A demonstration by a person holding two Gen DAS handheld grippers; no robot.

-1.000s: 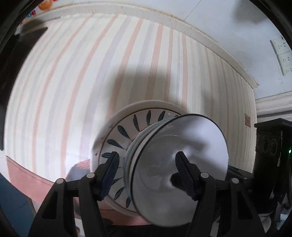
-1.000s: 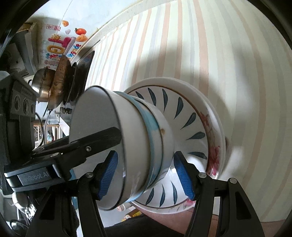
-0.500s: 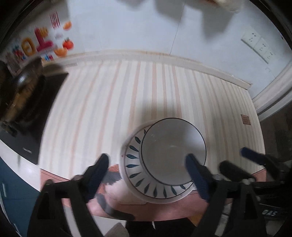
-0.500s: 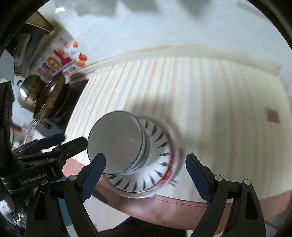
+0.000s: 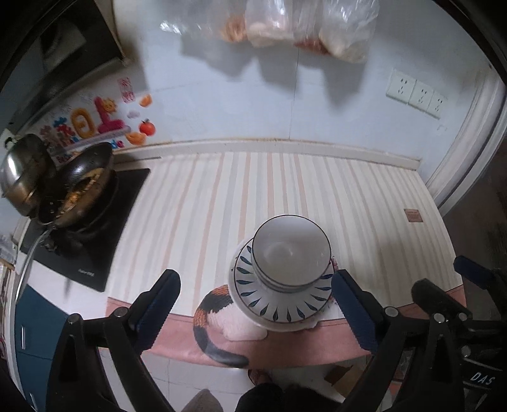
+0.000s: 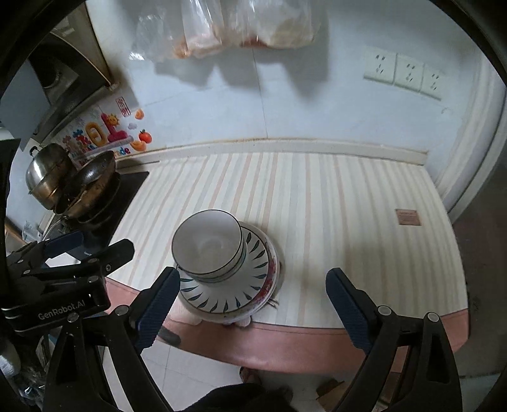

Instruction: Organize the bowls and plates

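I read both tongs as released. The left tongs [image 5: 255, 304] are spread wide with nothing between the blue pads, held above and clear of the stack. The right tongs [image 6: 252, 305] are likewise spread and hold nothing.

Stack location: near the front edge of the striped desk [image 5: 364, 202], partly over the pink border strip. The stack consists of nested white bowls [image 5: 291, 250] seated on a plate with blue leaf marks [image 5: 269, 301]. In the right wrist view I see the same bowls [image 6: 207, 244] on the leaf-pattern plate [image 6: 250, 279], with a red floral plate [image 6: 272, 272] underneath it. All items sit upright and in contact.

A cat figure [image 5: 215, 317] printed on the desk cover shows just beside the stack, at the front edge.

Surroundings: a black cooktop [image 5: 95, 241] at the far left of the desk carries a dark wok [image 5: 82, 183] and a steel pot [image 5: 22, 174]. Plastic bags [image 5: 301, 25] hang on the wall above.
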